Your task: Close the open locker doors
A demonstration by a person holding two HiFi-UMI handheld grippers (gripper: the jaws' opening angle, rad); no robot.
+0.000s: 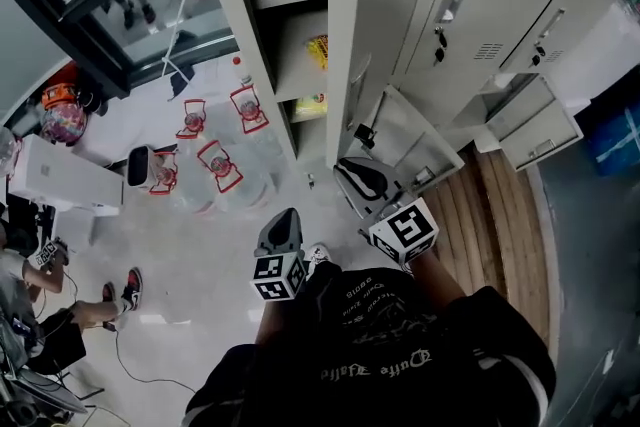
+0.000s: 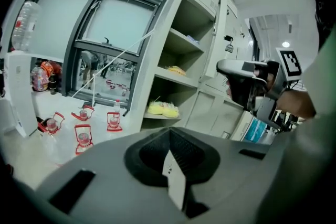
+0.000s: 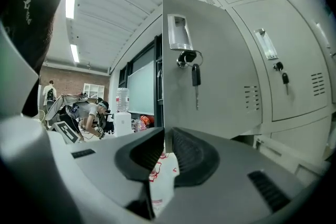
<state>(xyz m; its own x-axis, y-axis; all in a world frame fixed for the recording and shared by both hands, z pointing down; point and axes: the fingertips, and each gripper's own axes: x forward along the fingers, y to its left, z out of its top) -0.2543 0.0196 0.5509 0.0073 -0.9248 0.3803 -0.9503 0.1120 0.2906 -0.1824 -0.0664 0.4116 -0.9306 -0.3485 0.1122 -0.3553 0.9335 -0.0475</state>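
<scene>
A grey locker bank fills the top of the head view. Its tall upper door [image 1: 345, 35] [image 3: 210, 86] swings out toward me, a key hanging from its lock [image 3: 195, 77]. Below it a lower door [image 1: 410, 140] hangs open, and two more [image 1: 540, 130] stand open further right. My right gripper [image 1: 352, 170] [image 3: 164, 134] is at the tall door's free edge, jaws a narrow slit apart, with the edge lined up just beyond them. To its left my left gripper [image 1: 288, 215] [image 2: 169, 134] is shut and empty, facing the open shelves [image 2: 173, 78] with yellow packets [image 2: 163, 108].
Large water bottles with red labels [image 1: 220, 165] stand on the pale floor left of the lockers. A white dispenser [image 1: 60, 180] and a seated person [image 1: 40, 285] are at the far left. A window [image 1: 150, 5] lies beyond. Wooden boards [image 1: 490, 225] run before the right-hand lockers.
</scene>
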